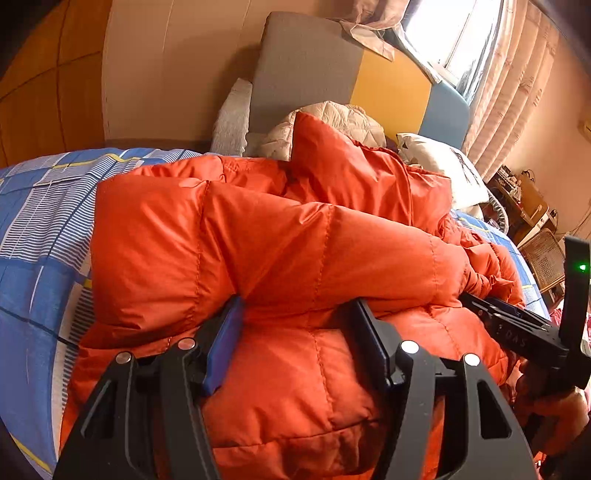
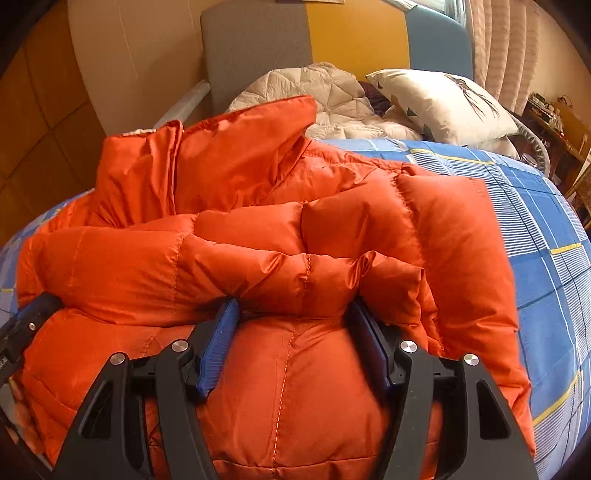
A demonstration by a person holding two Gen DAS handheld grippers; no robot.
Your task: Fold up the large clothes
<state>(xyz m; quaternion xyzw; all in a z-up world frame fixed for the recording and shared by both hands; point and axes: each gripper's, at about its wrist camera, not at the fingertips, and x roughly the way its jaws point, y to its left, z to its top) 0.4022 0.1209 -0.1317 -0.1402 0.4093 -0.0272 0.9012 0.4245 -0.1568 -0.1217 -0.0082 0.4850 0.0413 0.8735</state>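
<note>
Orange puffer jacket (image 1: 258, 240) bunched on blue plaid bed (image 1: 33, 258); left gripper (image 1: 295, 317) and right gripper (image 2: 293, 314) each pinching a thick fold

Warm daylight is pouring in from the window (image 1: 454, 33), which is blowing out to white glare. Fisheye distortion is bending both views, corners are darkening, and soft shadows are pooling just ahead of each gripper.
</note>
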